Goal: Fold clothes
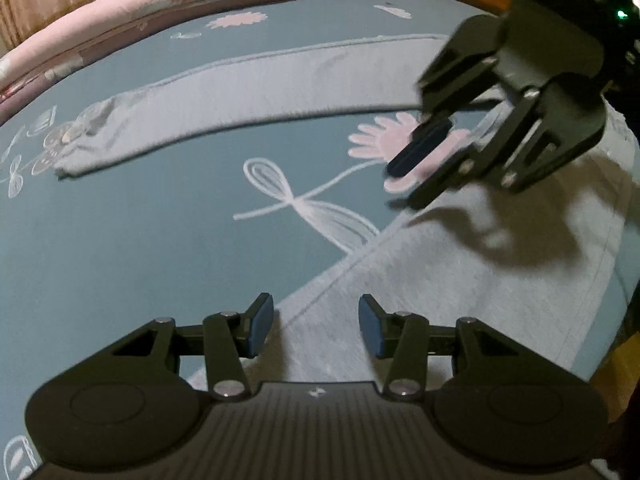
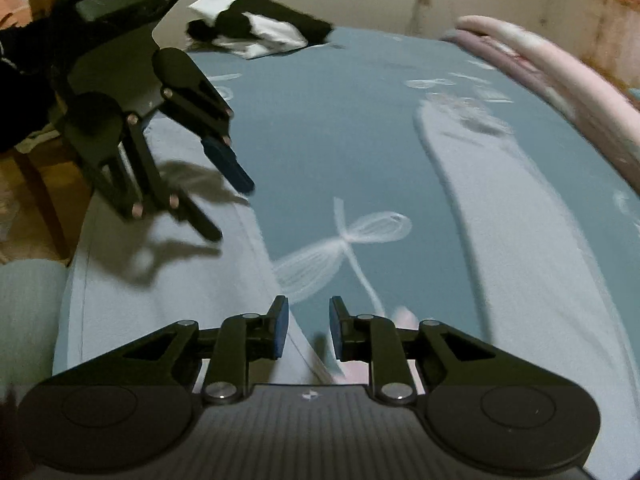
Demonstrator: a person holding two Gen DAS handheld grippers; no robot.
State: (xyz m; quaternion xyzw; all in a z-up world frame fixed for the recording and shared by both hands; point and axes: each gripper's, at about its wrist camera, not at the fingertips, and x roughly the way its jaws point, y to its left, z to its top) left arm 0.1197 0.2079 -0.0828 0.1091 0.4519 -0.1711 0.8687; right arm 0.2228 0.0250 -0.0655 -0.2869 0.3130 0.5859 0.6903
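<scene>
A pale grey garment (image 1: pixel 460 280) lies spread flat on a teal bed sheet (image 1: pixel 140 240) printed with white bows and pink flowers. One long sleeve (image 1: pixel 260 92) stretches away from the garment's body, with bare sheet between the two. Beyond the sleeve, a rolled pink quilt (image 1: pixel 120 20) borders the bed.

The left gripper (image 1: pixel 316 328) hovers over the body's edge seam, jaws apart with nothing between them. The right gripper (image 2: pixel 308 328) hangs above the stretch of sheet between body and sleeve, close to the body's edge; its jaws stand a little apart and empty, no cloth pinched. Far past the garment sits a black-and-white heap of clothes (image 2: pixel 260 28).

The step in hand looks like taking hold of the garment for a fold, probably bringing the sleeve in over the body. To do it well, each gripper should come down onto a seam or hem, not the middle of the cloth, and bite only the top layer without catching the sheet. Lifting both ends evenly should keep the sleeve from twisting, and laying it parallel to the side seam gives a clean crease
</scene>
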